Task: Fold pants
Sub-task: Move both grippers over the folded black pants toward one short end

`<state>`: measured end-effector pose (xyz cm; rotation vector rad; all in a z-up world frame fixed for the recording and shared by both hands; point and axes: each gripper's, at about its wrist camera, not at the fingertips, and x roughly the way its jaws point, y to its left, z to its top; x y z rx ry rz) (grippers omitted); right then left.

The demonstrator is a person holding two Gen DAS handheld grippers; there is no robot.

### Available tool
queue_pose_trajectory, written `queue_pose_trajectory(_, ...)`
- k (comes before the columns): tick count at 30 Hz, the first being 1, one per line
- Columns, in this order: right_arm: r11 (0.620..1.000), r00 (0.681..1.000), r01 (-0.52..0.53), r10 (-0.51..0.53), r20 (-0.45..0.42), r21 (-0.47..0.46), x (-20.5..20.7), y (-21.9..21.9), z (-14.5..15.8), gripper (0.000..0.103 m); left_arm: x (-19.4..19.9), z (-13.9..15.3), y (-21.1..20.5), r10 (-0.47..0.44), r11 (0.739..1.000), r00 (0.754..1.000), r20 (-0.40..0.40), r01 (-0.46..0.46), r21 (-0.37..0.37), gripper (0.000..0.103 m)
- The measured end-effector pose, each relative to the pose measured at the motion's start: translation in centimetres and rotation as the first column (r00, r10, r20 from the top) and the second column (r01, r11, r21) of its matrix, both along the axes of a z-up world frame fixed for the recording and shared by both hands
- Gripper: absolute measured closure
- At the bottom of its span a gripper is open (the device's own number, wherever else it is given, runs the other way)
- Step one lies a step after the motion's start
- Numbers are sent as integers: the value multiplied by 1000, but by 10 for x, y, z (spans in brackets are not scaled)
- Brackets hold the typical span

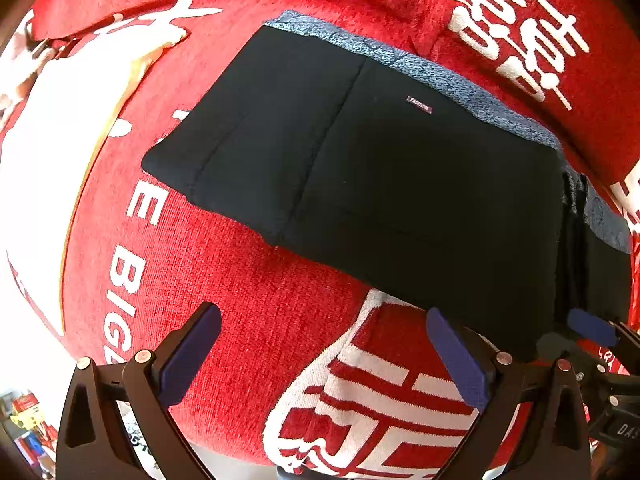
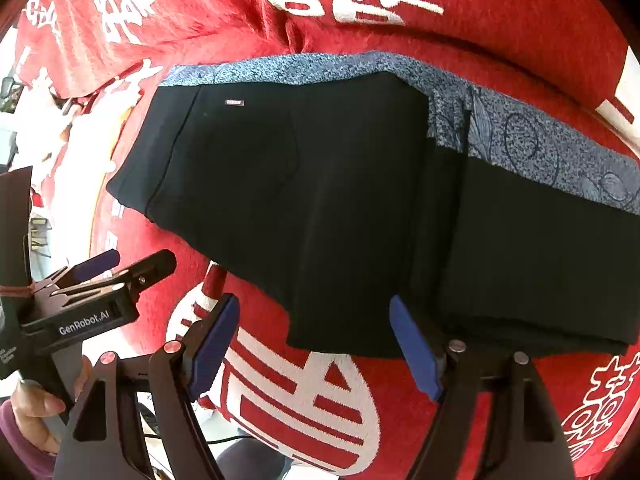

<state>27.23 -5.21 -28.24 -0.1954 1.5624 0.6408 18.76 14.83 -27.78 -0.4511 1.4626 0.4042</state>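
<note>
Pants: we see them lying flat on the red cloth, black, already doubled over into a compact stack with a blue patterned lining along the far edge.
Progress: we judge at least one fold done; a final fold or tidying may remain.
Left gripper: we hold it wide open above the cloth, just short of the near edge, gripping nothing.
Right gripper: equally wide open, empty, its right finger by the near hem.
Left view only: small label and seams on the top layer, close up.
Right view only: layered fold at the right, the left gripper's body, our hand holding it.
</note>
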Motion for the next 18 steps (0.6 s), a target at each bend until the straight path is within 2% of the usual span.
queue_pose_trajectory(10, 1000, 1000, -2, 2, -6, -8, -3, 2, -7, 23, -4, -9, 26, 45, 999, 999, 13, -45, 3, 0)
queue_pose_trajectory(18, 1000, 1000, -11, 10, -16, -18, -6, 7, -14, 23, -13, -18, 48, 79, 997, 996, 29, -78, -29, 0)
